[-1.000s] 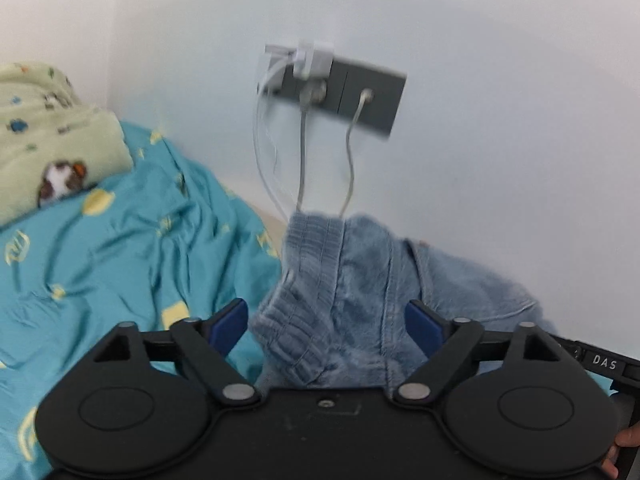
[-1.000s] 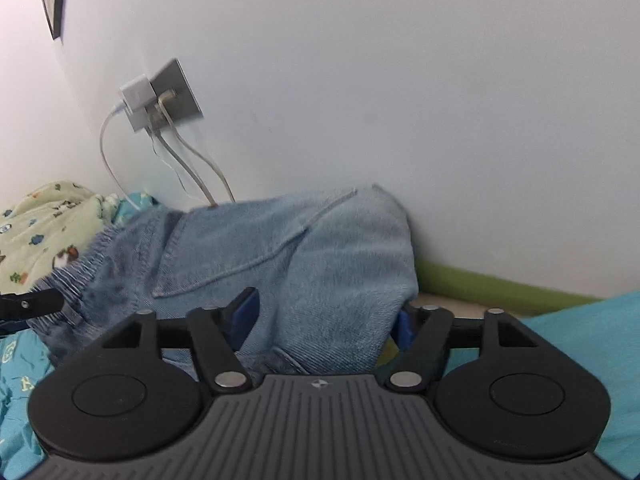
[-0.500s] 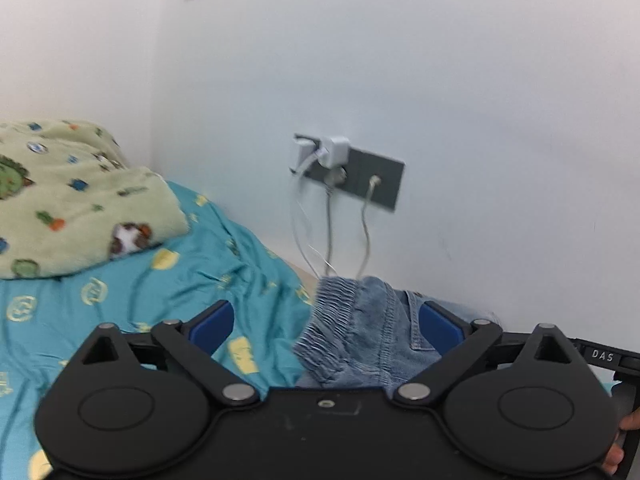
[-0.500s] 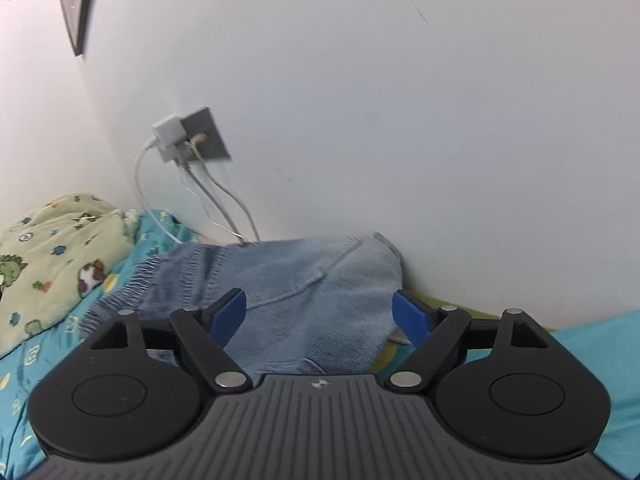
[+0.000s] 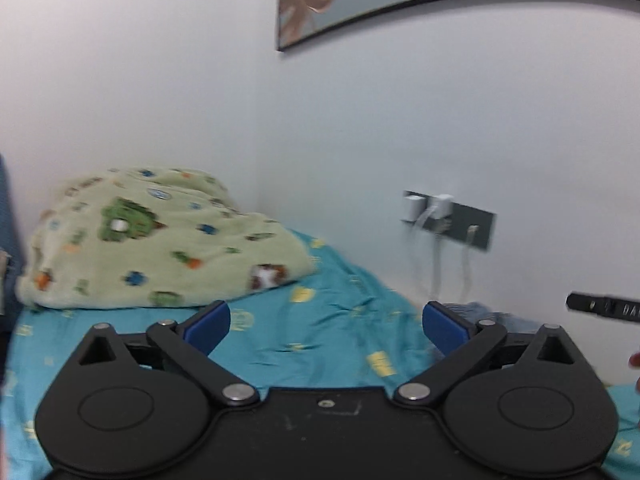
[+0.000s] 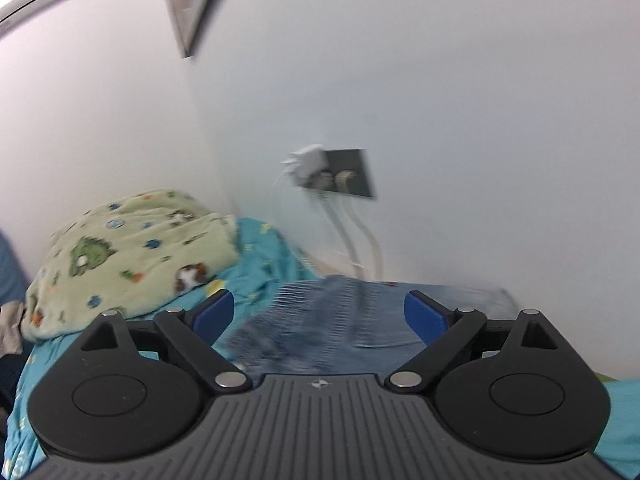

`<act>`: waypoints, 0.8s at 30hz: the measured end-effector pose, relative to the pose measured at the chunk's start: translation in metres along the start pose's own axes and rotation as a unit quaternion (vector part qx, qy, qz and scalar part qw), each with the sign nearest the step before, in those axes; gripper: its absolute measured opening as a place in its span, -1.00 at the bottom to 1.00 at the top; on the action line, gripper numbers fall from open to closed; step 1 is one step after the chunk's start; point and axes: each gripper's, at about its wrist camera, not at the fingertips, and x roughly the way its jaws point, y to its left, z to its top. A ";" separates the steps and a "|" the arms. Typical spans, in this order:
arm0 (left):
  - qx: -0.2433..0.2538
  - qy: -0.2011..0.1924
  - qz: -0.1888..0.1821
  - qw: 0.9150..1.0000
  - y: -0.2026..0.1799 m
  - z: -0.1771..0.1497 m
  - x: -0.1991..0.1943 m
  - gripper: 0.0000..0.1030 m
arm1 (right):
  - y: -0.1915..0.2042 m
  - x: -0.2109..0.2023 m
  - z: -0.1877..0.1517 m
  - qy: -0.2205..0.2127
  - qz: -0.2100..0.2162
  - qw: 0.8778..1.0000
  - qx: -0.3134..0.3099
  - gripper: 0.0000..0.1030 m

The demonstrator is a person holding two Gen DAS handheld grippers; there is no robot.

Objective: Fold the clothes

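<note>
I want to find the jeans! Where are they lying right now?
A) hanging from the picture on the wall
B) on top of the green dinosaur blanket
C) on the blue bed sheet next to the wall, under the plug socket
C: the jeans lie on the blue bed sheet by the wall, below the plug socket; the green blanket sits apart.

Soft even light, motion blur — fisheye-warped edges
</note>
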 end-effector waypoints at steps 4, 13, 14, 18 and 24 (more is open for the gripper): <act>-0.015 -0.008 0.037 0.999 0.038 0.001 -0.028 0.99 | 0.046 0.002 0.006 0.002 0.053 0.998 -0.029 0.86; -0.037 -0.012 0.124 0.991 0.121 -0.008 -0.071 0.99 | 0.142 0.005 0.017 -0.001 0.152 0.986 -0.069 0.90; -0.041 -0.009 0.131 0.991 0.129 -0.009 -0.075 0.99 | 0.153 0.007 0.016 0.000 0.164 0.984 -0.075 0.91; -0.037 -0.009 0.164 0.986 0.153 -0.018 -0.086 0.99 | 0.199 0.013 0.007 0.004 0.216 0.971 -0.100 0.94; -0.057 -0.006 0.191 0.980 0.178 -0.035 -0.088 0.99 | 0.258 0.026 -0.011 0.014 0.265 0.957 -0.119 0.96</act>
